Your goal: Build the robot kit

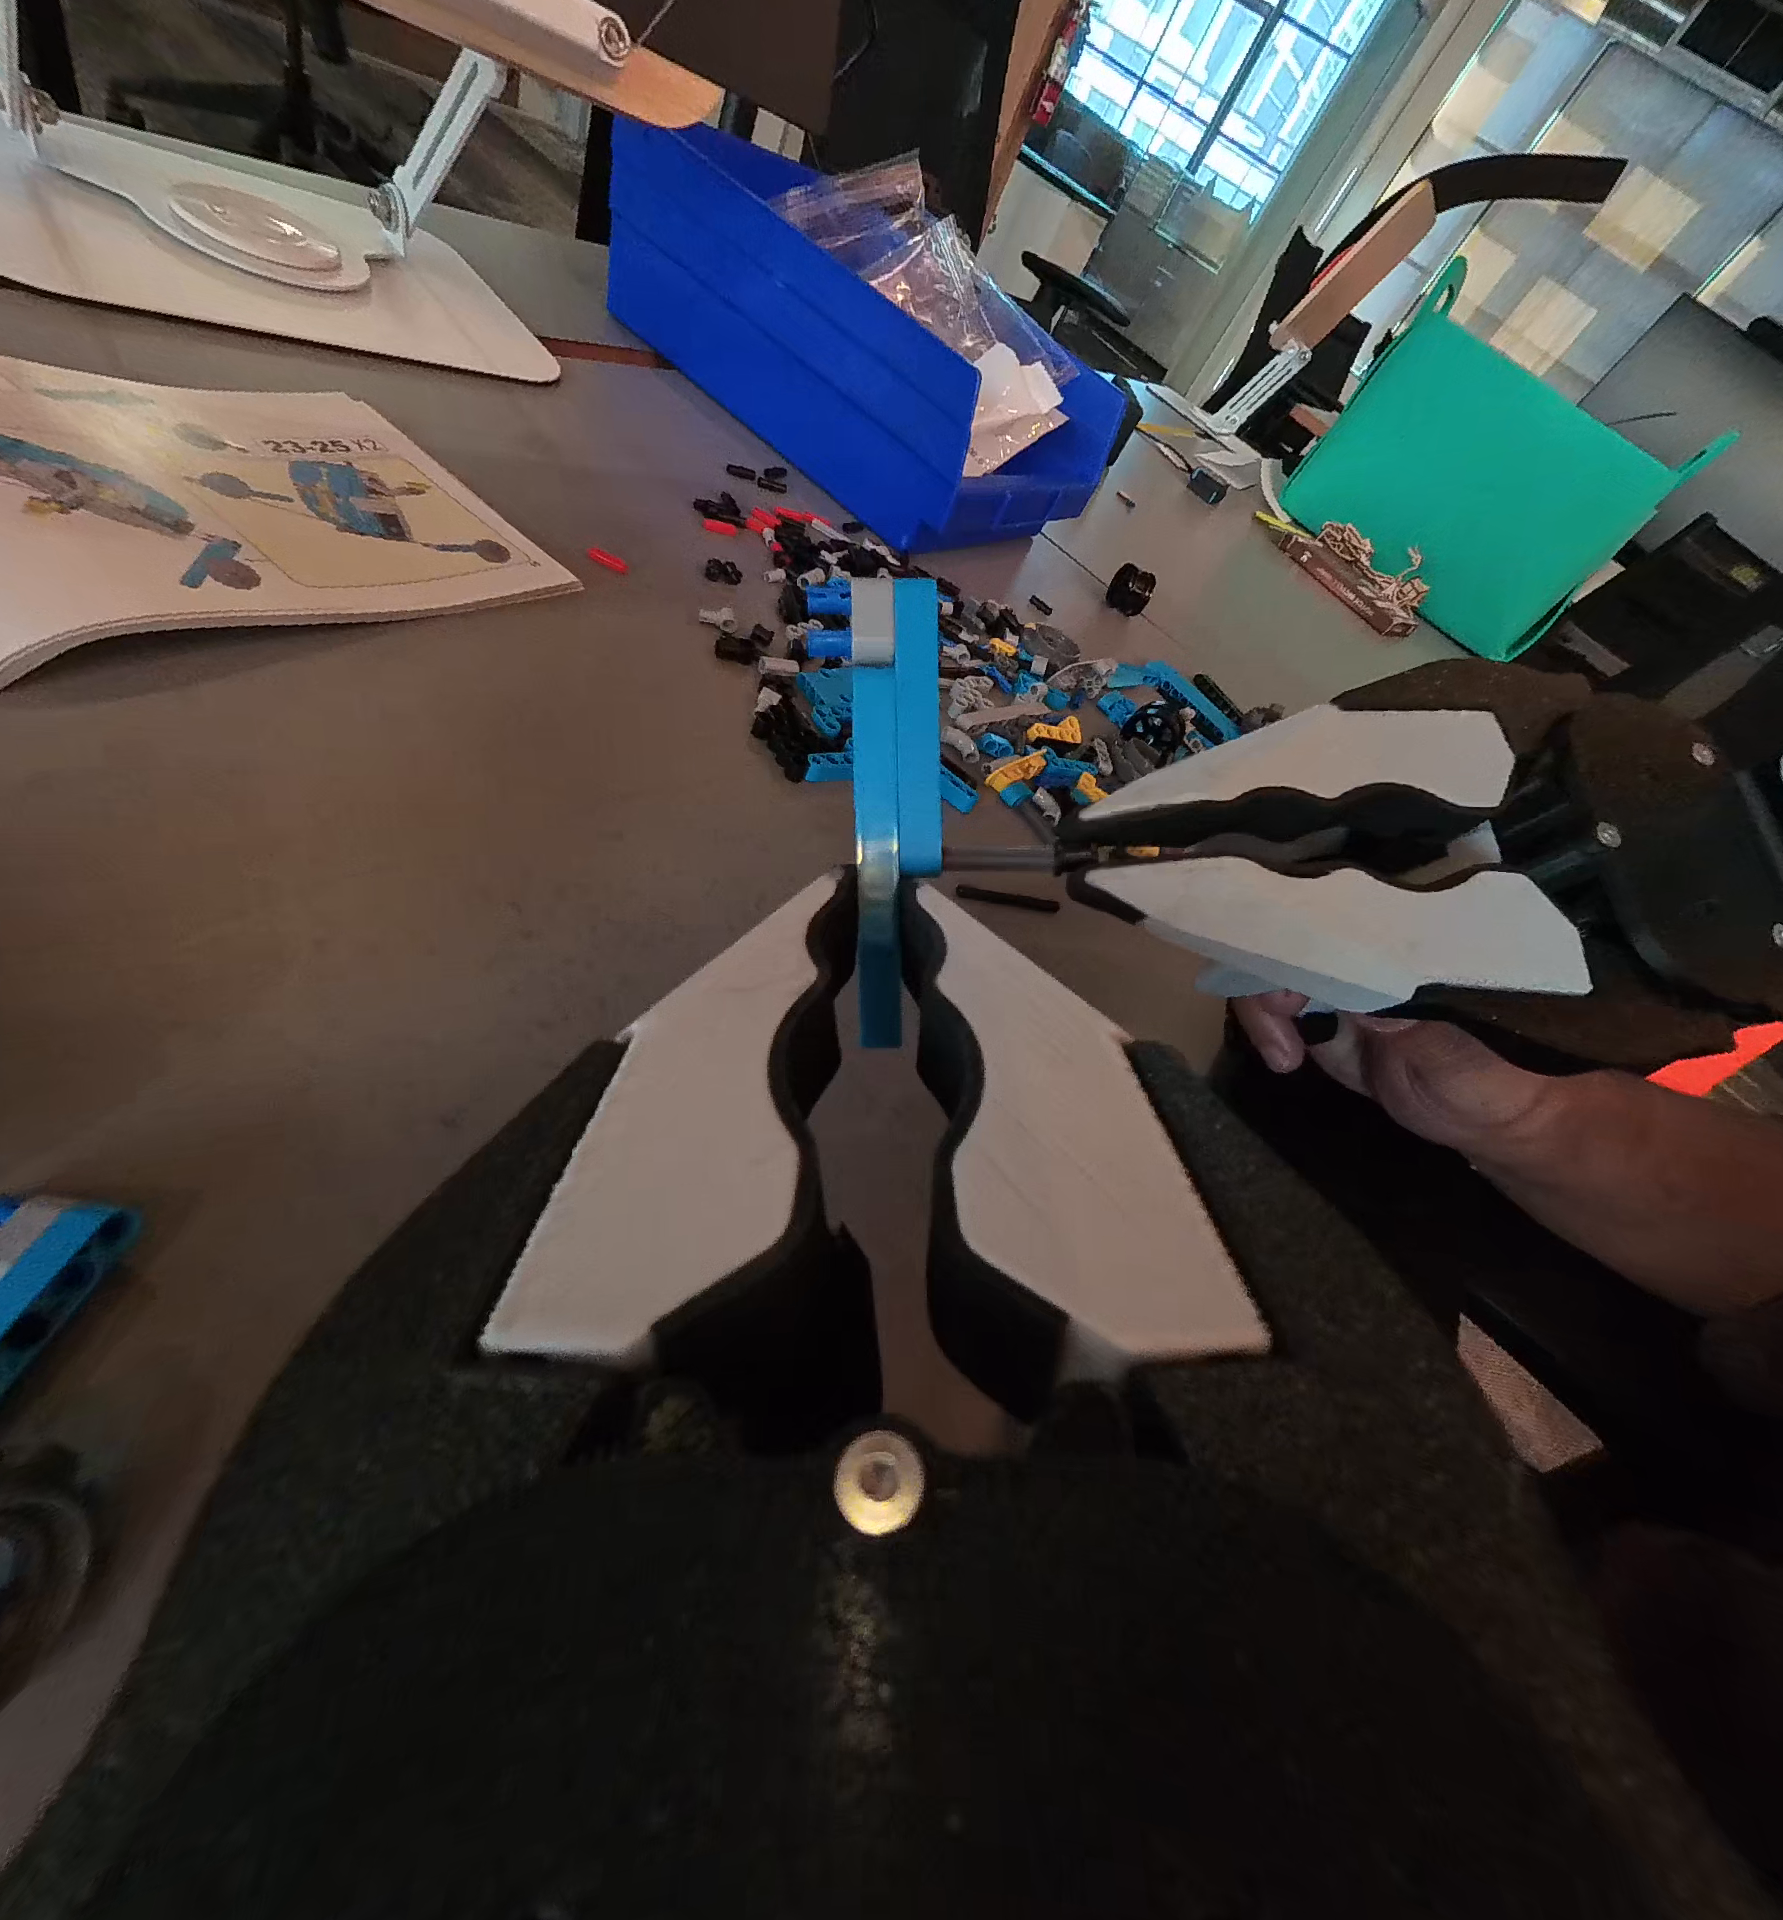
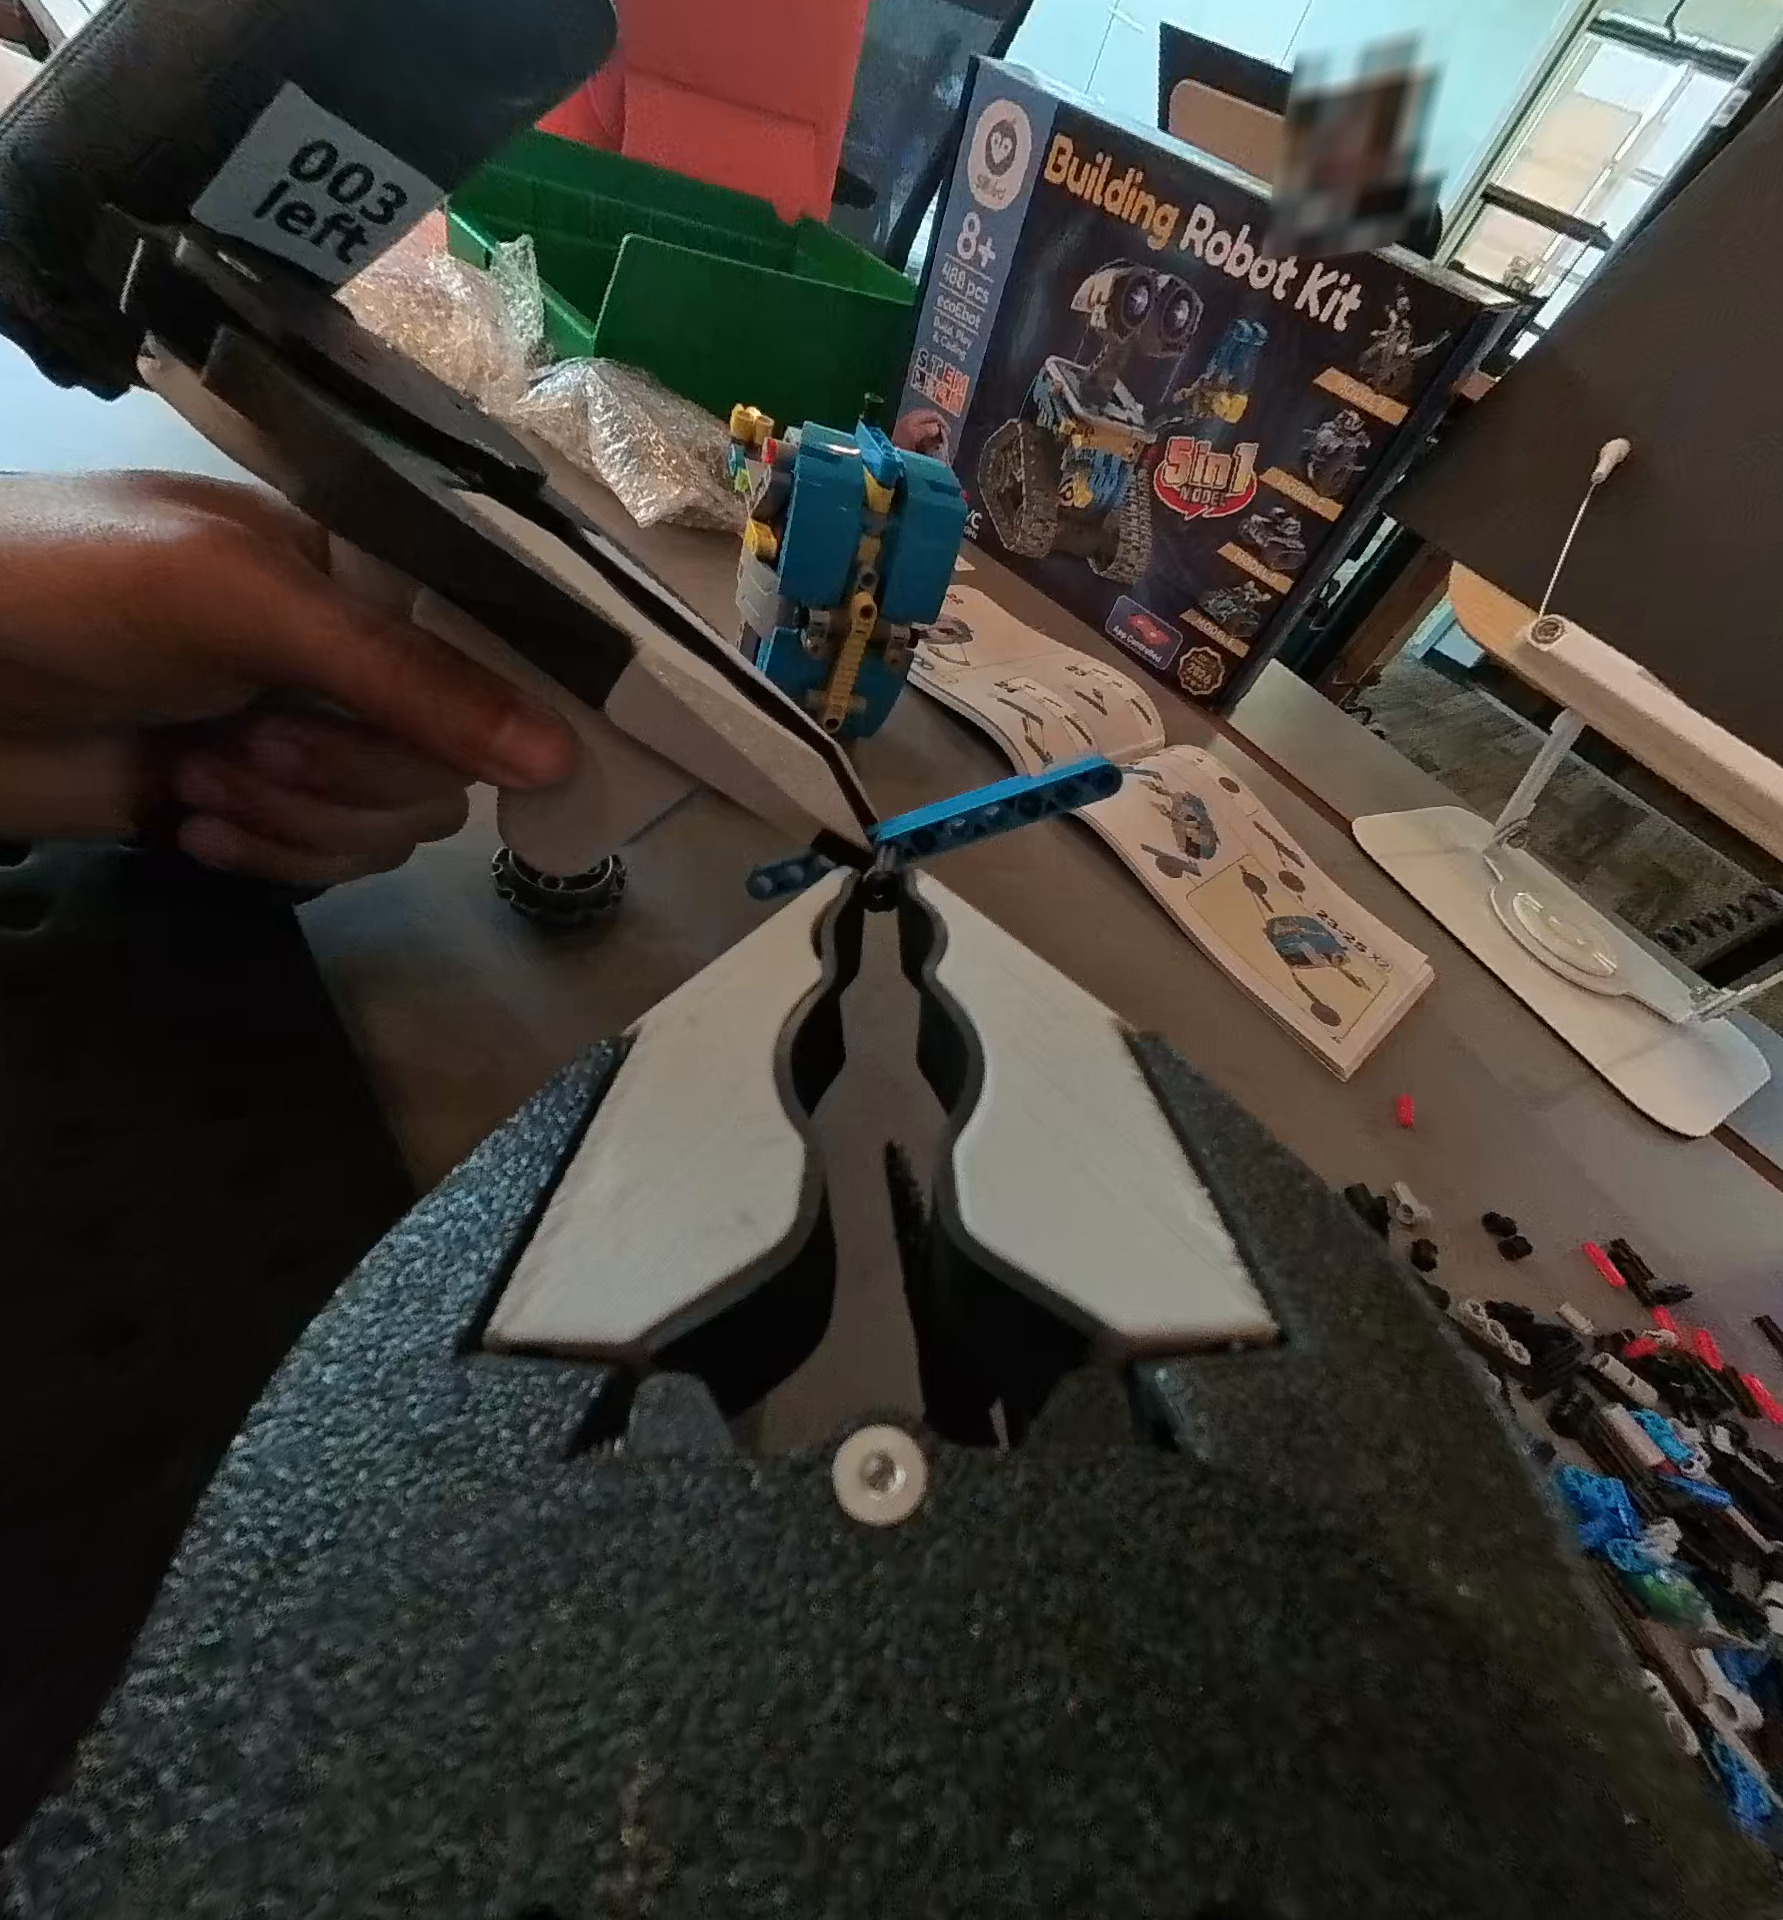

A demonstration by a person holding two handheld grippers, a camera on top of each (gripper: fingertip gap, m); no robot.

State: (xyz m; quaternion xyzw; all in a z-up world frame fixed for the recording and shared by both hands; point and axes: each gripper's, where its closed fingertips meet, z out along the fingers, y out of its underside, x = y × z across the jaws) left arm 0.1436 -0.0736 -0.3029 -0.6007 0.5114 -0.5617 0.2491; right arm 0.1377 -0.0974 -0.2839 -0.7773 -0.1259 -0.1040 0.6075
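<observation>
My left gripper (image 1: 876, 894) is shut on a blue beam assembly (image 1: 895, 727) with a grey piece and blue pins at its far end, held upright above the table. My right gripper (image 2: 879, 883) is shut on a thin dark axle (image 1: 1001, 857), whose tip meets the side of the blue beam. In the left wrist view the right gripper (image 1: 1069, 857) comes in from the right. In the right wrist view the left gripper (image 2: 861, 836) comes in from the upper left, holding the blue beam (image 2: 991, 800).
A pile of small loose parts (image 1: 970, 675) lies on the grey table beyond the grippers. An open instruction booklet (image 1: 191, 509), a blue bin (image 1: 825, 343), a green bag (image 1: 1469, 478), a partly built blue model (image 2: 845, 582), a kit box (image 2: 1199, 384) and a second blue assembly (image 1: 14, 1288) surround them. Only a small space, under 4 cm, lies between the two pairs of fingers.
</observation>
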